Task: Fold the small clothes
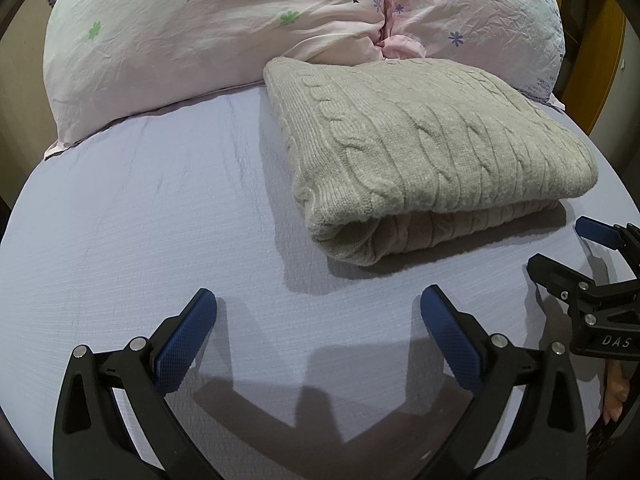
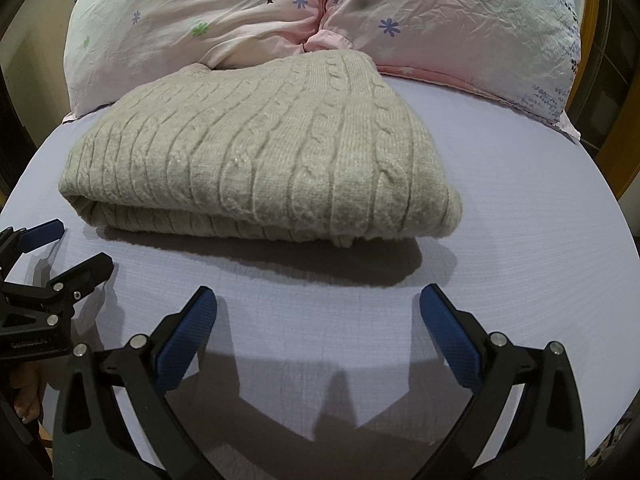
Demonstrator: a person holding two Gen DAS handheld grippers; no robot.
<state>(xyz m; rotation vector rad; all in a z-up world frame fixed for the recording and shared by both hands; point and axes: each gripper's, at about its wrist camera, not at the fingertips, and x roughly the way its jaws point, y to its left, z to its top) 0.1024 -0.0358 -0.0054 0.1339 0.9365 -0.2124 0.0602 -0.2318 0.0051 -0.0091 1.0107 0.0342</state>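
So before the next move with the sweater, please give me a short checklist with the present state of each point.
1. Left gripper open, holding nothing: ok.
2. Right gripper open, holding nothing: ok.
3. Sweater folded into a compact stack on the bed sheet: ok.
4. Both grippers apart from the sweater, nothing snagged: ok.
5. Sweater's far edge free of the pillows: not ok, it seems to touch them.
6. Sleeves tucked evenly inside the fold: cannot tell, hidden.
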